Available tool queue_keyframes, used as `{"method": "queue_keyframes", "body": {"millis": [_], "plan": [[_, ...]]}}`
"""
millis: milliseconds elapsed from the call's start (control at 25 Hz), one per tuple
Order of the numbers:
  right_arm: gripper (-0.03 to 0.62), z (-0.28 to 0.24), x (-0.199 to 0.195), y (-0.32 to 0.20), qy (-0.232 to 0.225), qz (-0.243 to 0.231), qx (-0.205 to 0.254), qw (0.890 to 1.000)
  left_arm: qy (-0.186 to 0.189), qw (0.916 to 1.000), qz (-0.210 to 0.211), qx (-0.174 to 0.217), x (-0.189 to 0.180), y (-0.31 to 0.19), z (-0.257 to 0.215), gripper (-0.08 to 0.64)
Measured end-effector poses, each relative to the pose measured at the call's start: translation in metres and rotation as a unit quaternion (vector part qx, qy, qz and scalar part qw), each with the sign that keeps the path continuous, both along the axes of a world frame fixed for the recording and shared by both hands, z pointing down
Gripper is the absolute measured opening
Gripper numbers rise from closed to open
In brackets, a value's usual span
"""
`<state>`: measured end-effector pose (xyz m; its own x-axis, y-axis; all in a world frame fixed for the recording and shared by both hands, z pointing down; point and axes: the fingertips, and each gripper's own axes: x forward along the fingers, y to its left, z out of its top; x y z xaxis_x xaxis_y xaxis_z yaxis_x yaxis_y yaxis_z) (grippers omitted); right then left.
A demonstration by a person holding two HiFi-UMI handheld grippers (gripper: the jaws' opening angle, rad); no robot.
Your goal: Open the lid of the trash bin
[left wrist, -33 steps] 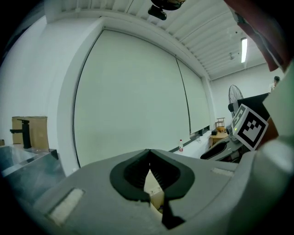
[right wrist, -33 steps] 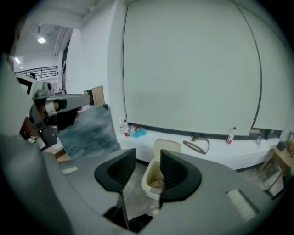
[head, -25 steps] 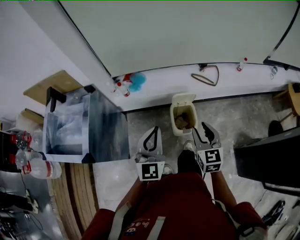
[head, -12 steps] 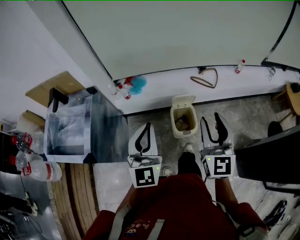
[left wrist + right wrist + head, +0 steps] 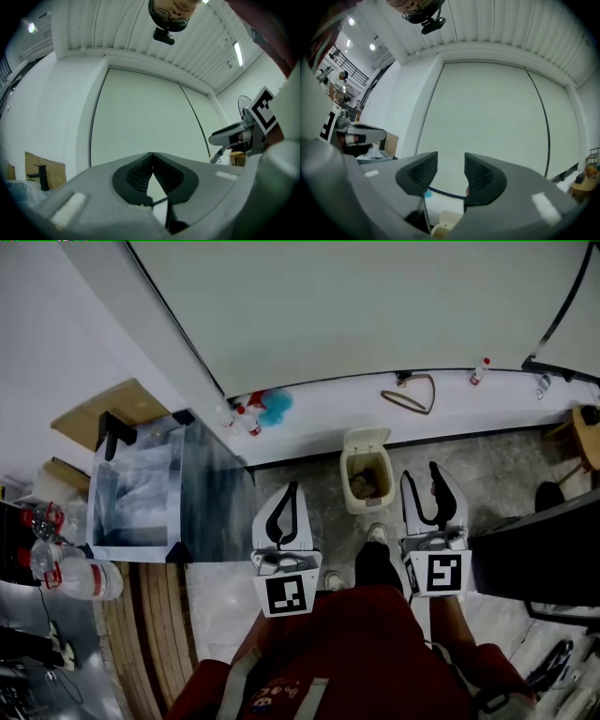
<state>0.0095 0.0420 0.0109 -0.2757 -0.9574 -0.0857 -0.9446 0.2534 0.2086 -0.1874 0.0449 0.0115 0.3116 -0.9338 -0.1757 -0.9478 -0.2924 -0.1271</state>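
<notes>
You raised left gripper (image 5: 290, 491), jaws together, and right gripper (image 5: 421, 484), jaws just widened, both empty. Cream plastic trash bin (image 5: 367, 495) stood with its lid (image 5: 367, 439) open, so the task looked done.

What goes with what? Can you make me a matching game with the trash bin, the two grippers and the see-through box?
Things:
1. trash bin
2. left gripper
3. right gripper
4. see-through box

States or places:
A. jaws apart
B. standing open
C. jaws together
D. stands to the left of both grippers

Pairs: 1-B, 2-C, 3-A, 4-D.

The right gripper's jaws have just been opening, and nothing is between them.
</notes>
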Motion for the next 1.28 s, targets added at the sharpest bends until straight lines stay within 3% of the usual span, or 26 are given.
{"method": "queue_keyframes", "body": {"millis": [240, 520, 760, 1280], "plan": [[0.146, 0.0, -0.004, 0.002, 0.003, -0.009, 0.0, 1.0, -0.003, 1.0, 0.002, -0.004, 0.004, 0.003, 0.001, 0.005], [0.004, 0.007, -0.001, 0.001, 0.01, -0.01, -0.007, 1.0, -0.003, 1.0, -0.001, -0.003, 0.007, 0.002, 0.001, 0.005], [0.0, 0.001, -0.005, -0.001, -0.007, -0.016, -0.011, 1.0, -0.005, 1.0, -0.001, -0.005, 0.01, 0.003, 0.002, 0.005], [0.0, 0.012, 0.005, -0.002, 0.017, -0.003, -0.018, 1.0, -0.01, 0.9999, 0.0, -0.004, 0.012, 0.0, 0.003, 0.005]]}}
